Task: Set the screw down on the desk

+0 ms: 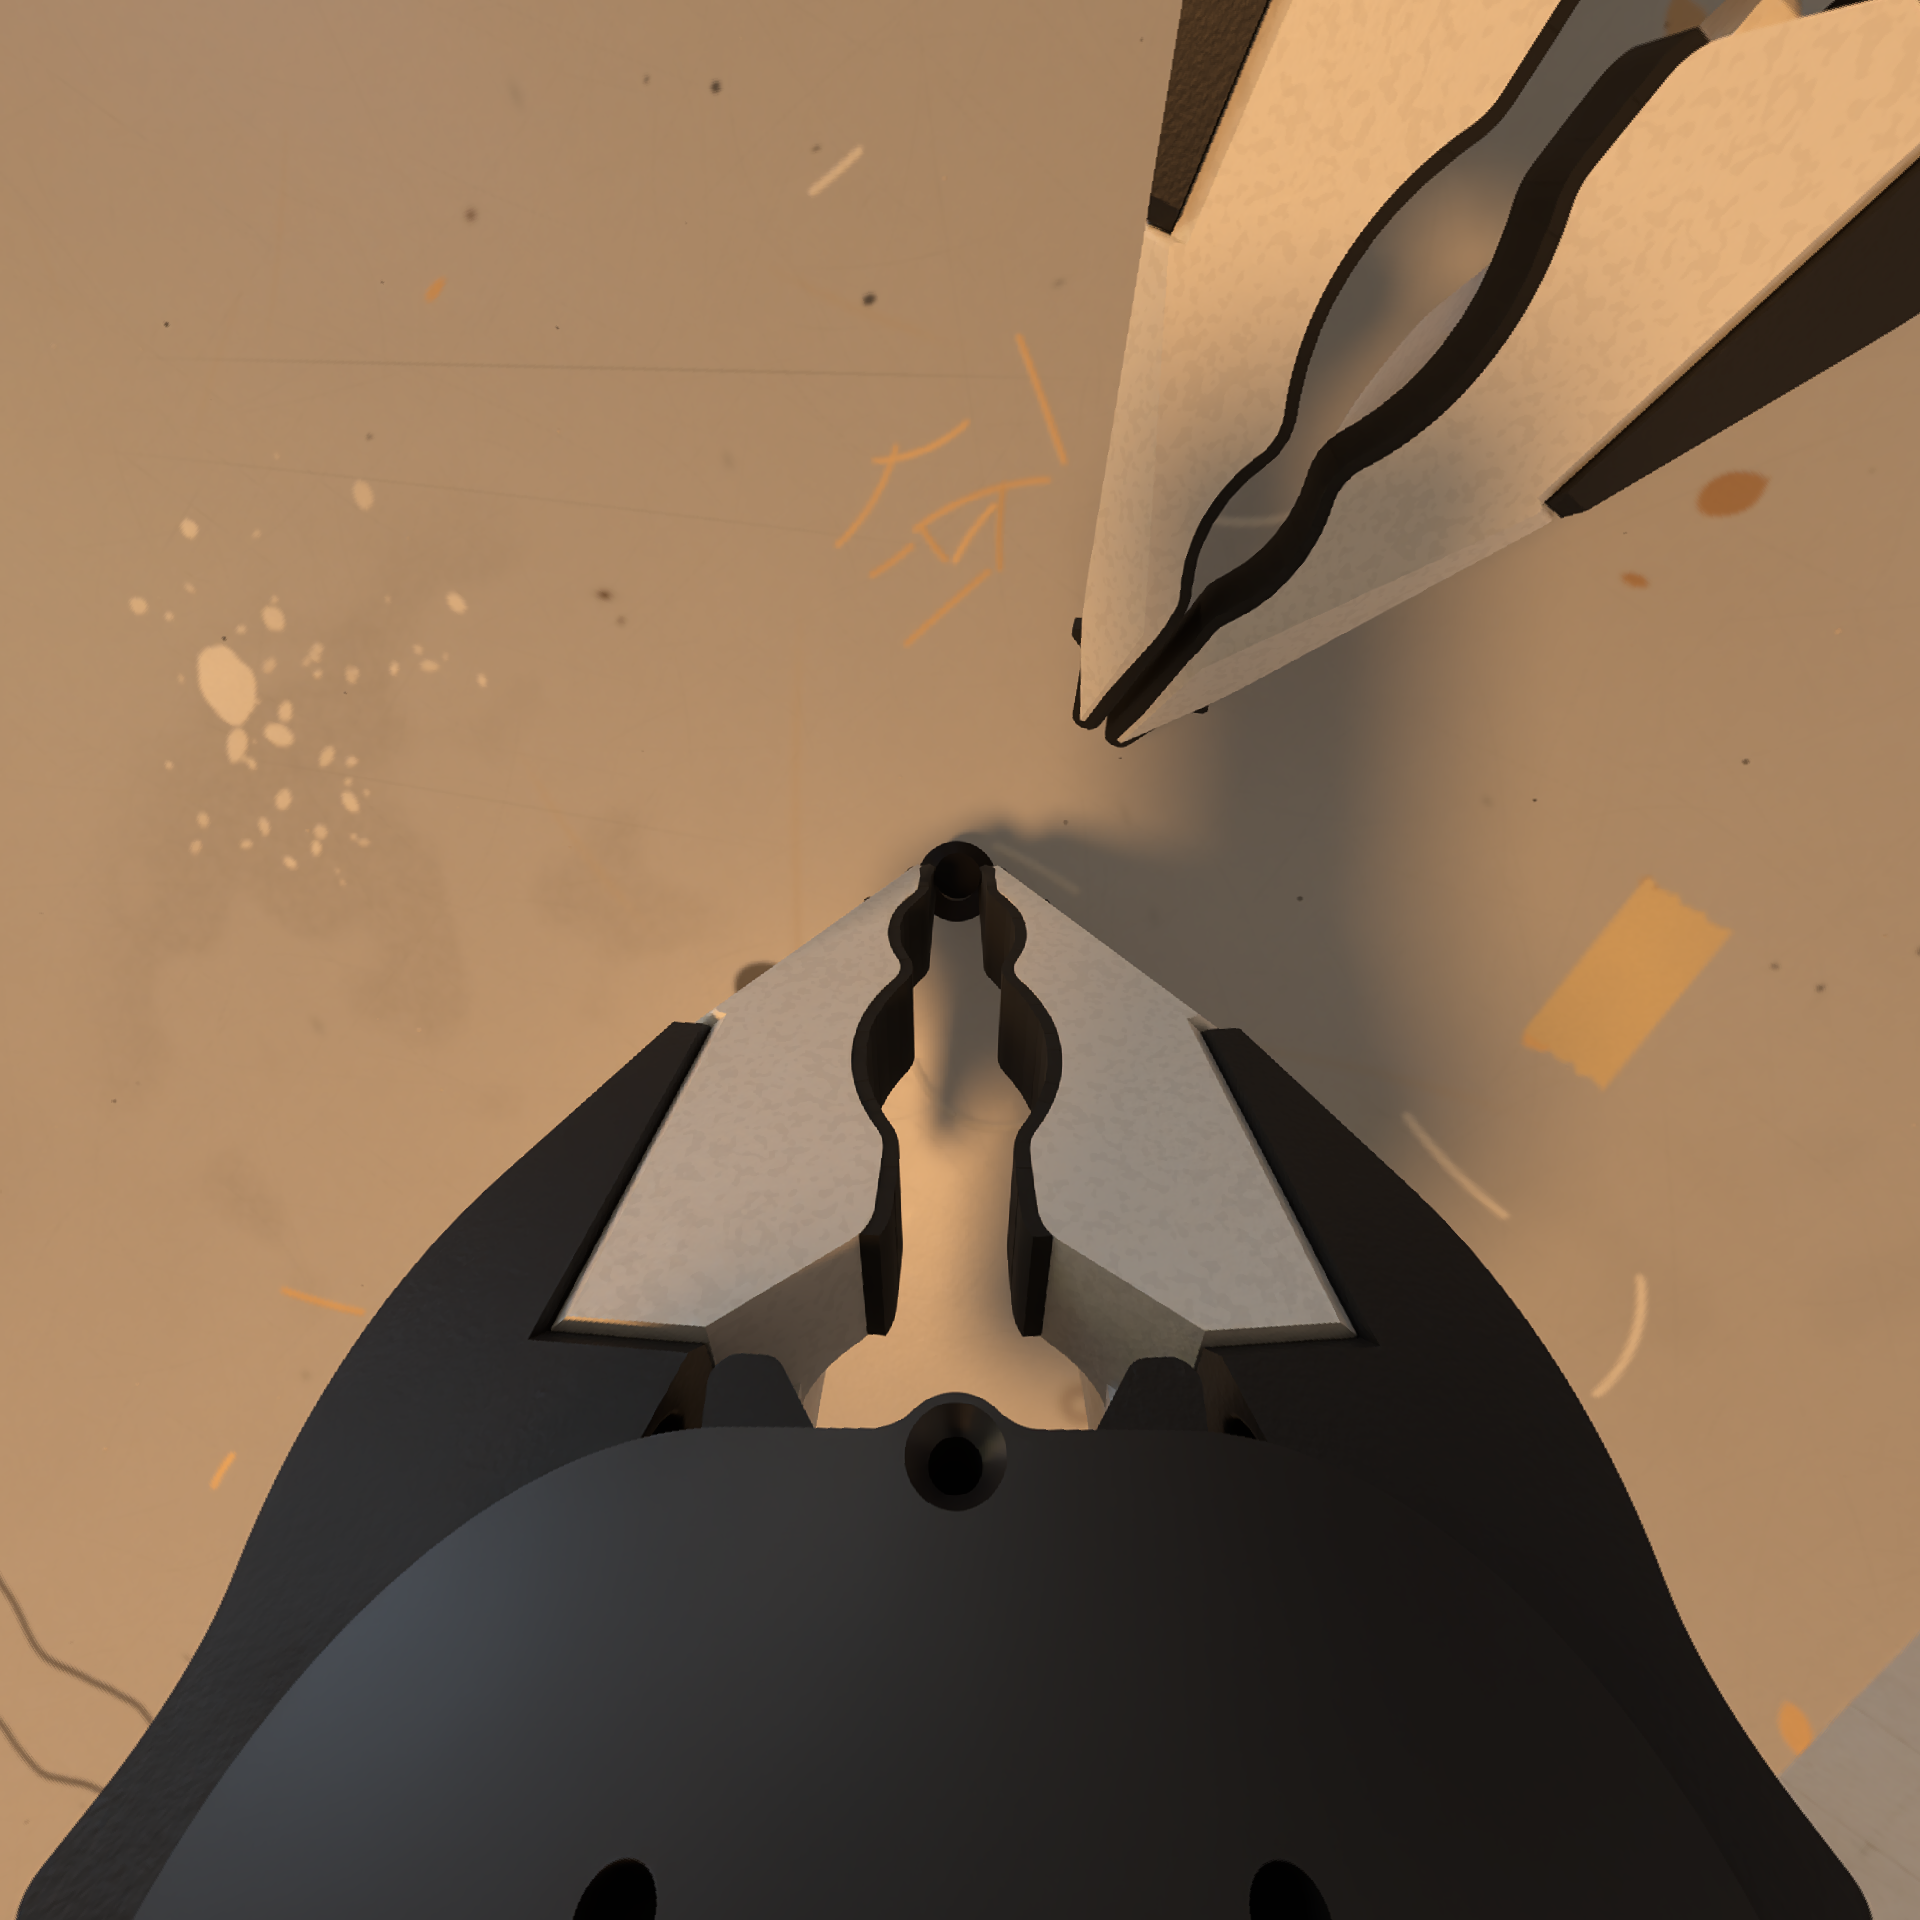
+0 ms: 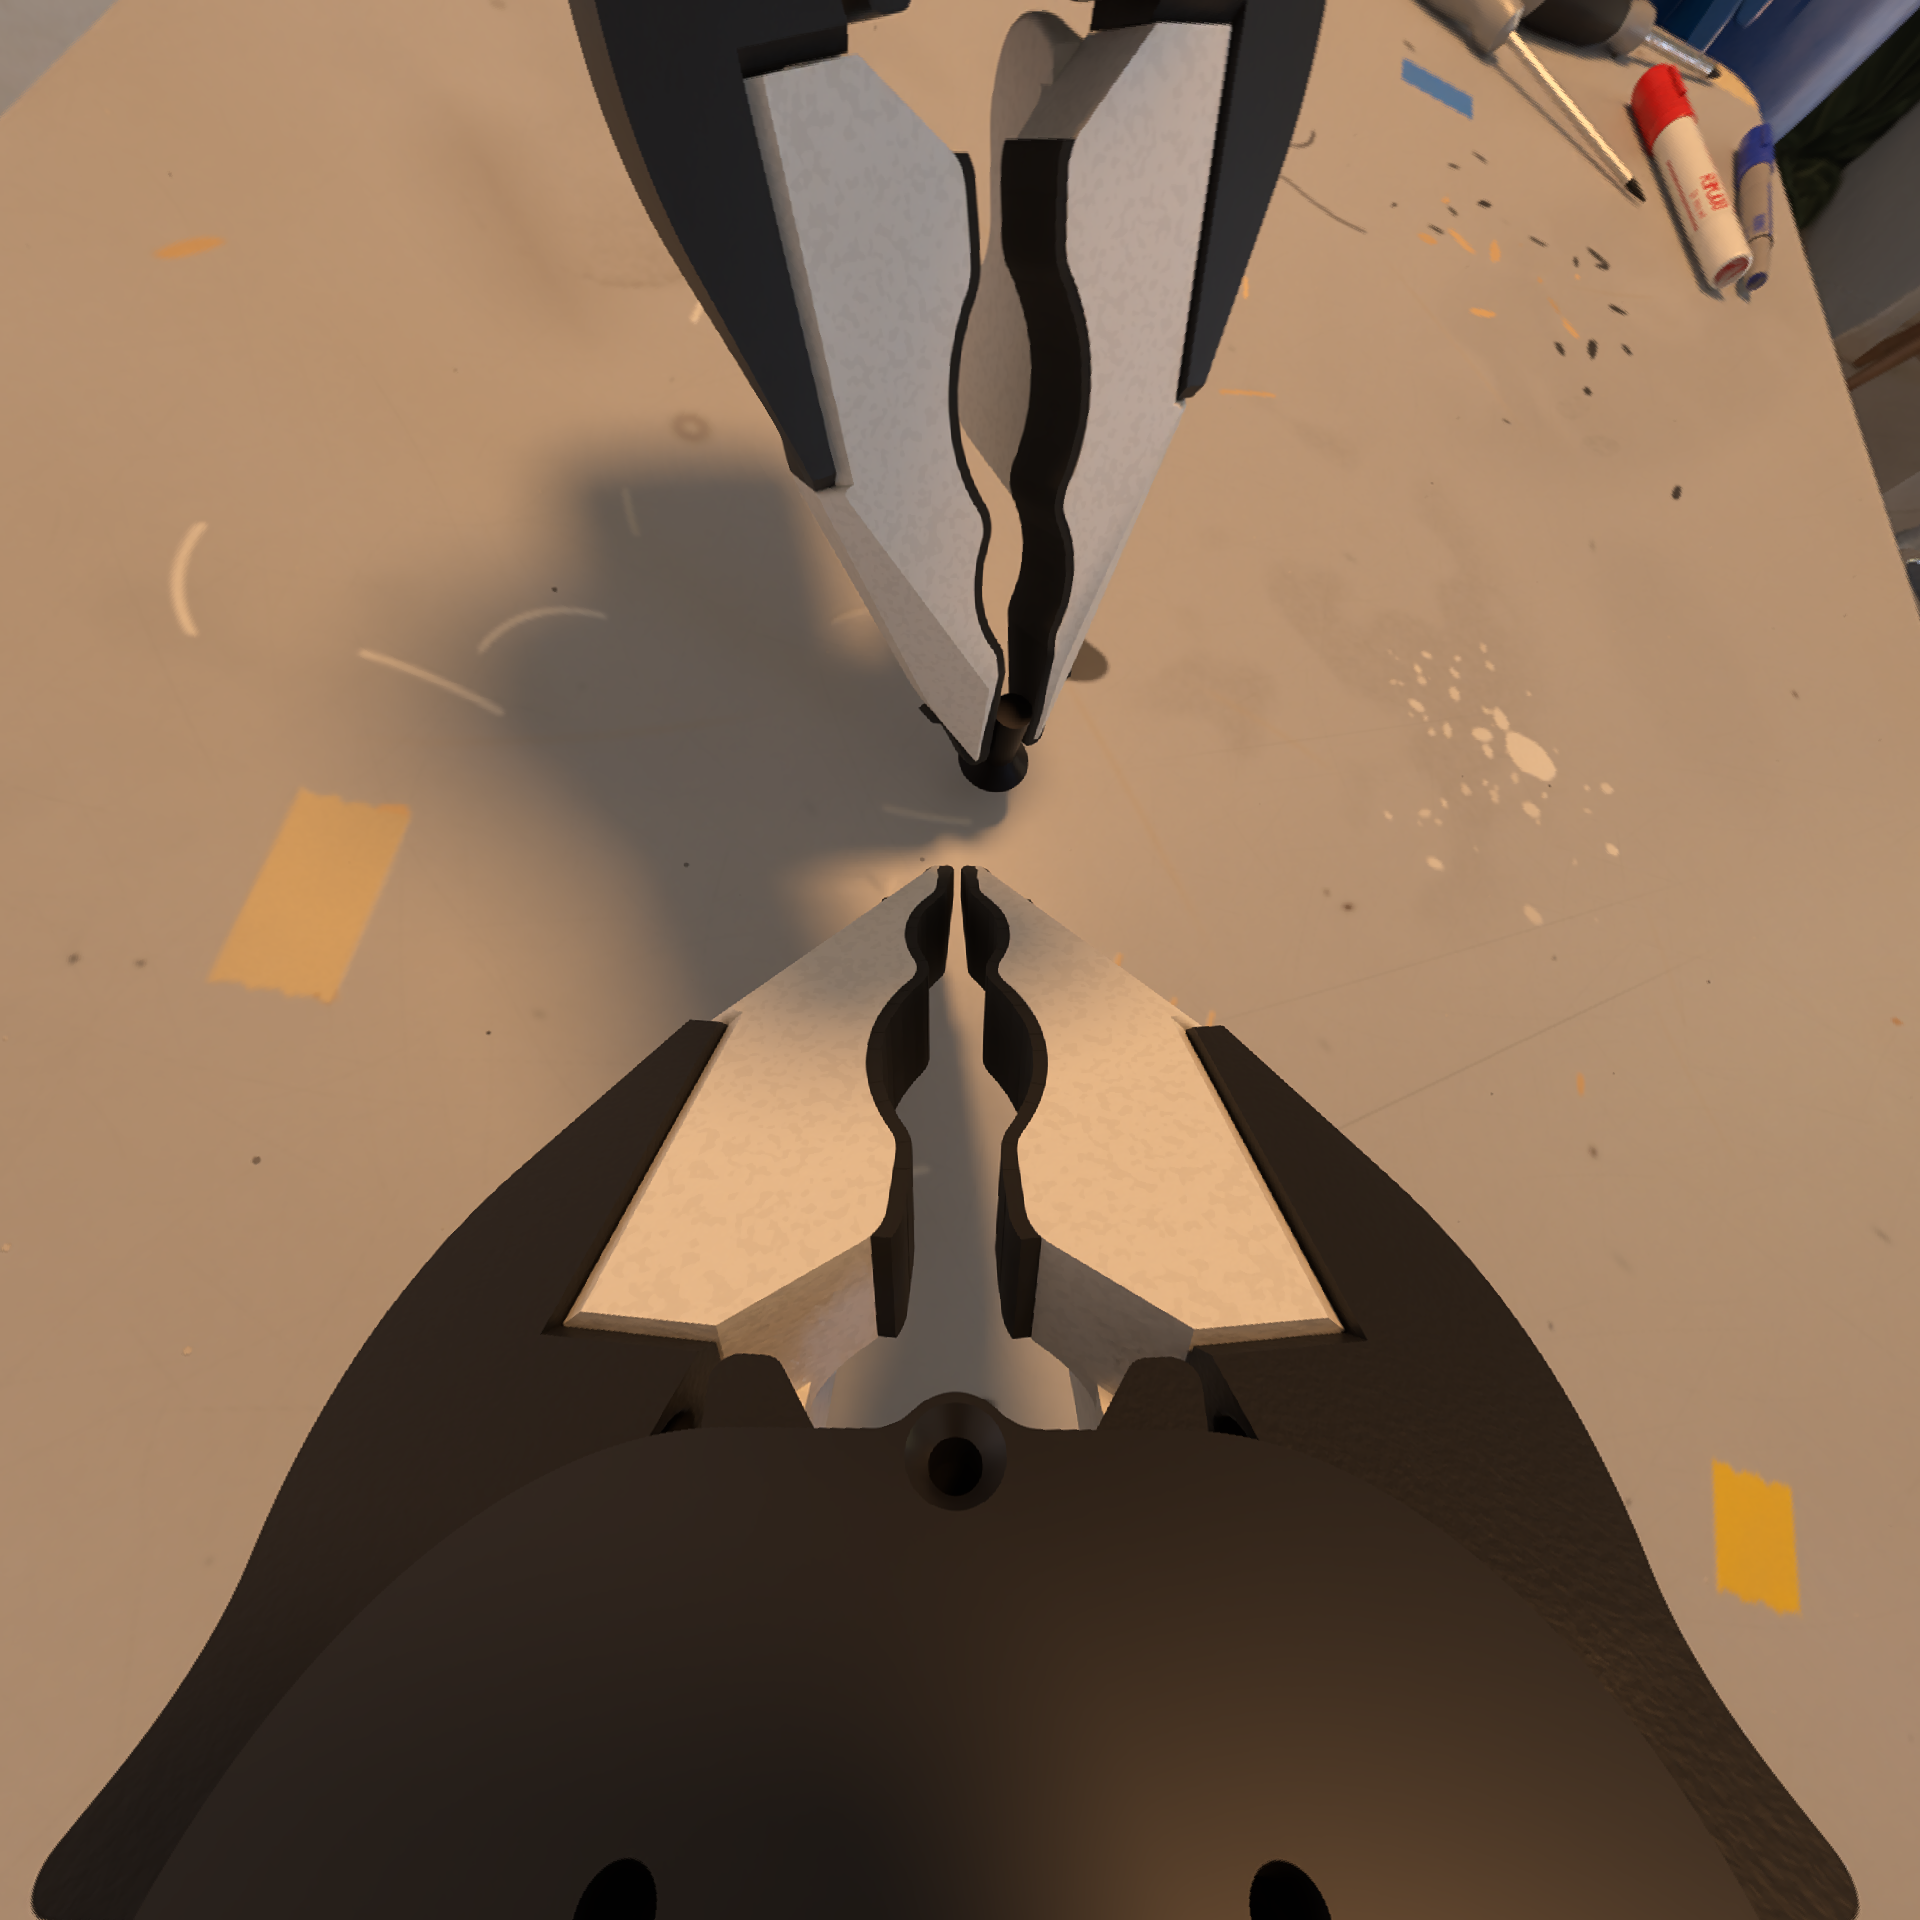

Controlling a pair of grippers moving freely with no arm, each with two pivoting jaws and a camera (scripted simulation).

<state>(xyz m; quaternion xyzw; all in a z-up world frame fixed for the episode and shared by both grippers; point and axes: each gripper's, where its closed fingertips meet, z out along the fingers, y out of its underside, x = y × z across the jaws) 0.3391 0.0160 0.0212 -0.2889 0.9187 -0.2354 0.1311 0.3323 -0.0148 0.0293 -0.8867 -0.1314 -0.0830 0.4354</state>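
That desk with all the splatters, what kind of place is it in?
Probably a workshop or craft room: the desk bears pale paint splatter and tape strips, with marker pens at its far corner.

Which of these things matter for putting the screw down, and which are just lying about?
In the job:
- screw
- left tool gripping it
- desk

Lying about:
- right tool, shut, holding nothing
- red-capped marker
- blue pen
- yellow tape strips
- paint spatter
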